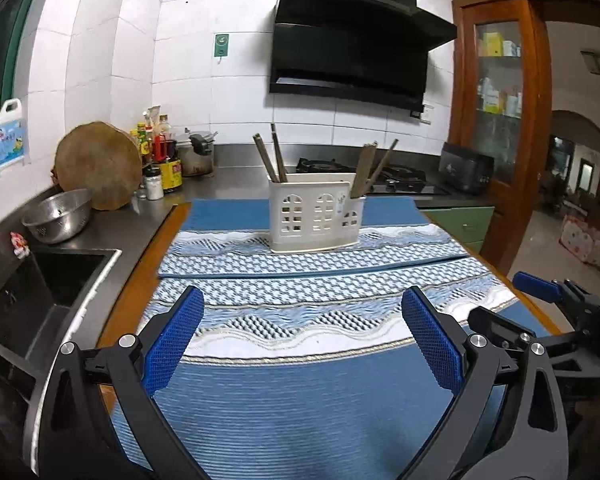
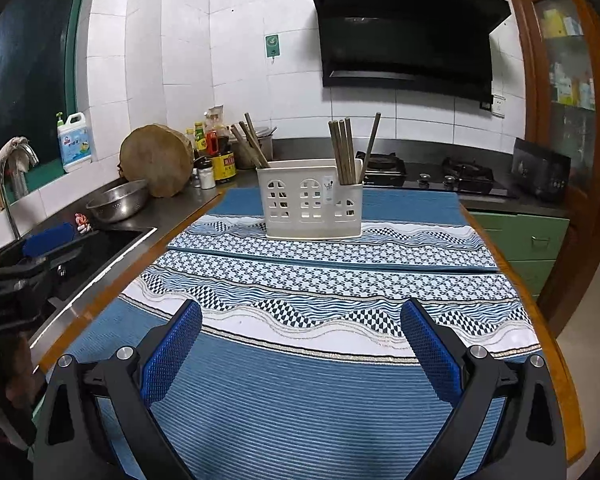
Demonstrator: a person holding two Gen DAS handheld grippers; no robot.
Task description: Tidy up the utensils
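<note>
A white plastic utensil holder (image 1: 315,216) (image 2: 311,203) with arched cut-outs stands on the far blue patterned mat (image 1: 308,258) (image 2: 400,248). Brown chopsticks (image 1: 275,157) (image 2: 252,142) lean out of its left compartment, and more chopsticks (image 1: 370,168) (image 2: 346,151) stand in its right one. My left gripper (image 1: 302,320) is open and empty over the near mat (image 1: 308,396) (image 2: 300,400). Just as open and empty, my right gripper (image 2: 300,332) hovers above the same mat. The right gripper's blue finger (image 1: 536,286) shows at the right edge of the left wrist view.
A black sink (image 1: 40,300) (image 2: 96,256) lies to the left, with a steel colander (image 1: 58,214) (image 2: 118,200), a round wooden chopping block (image 1: 100,166) (image 2: 158,160) and sauce bottles (image 1: 162,156) (image 2: 216,148) behind it. A gas hob (image 2: 432,178) sits at the back right.
</note>
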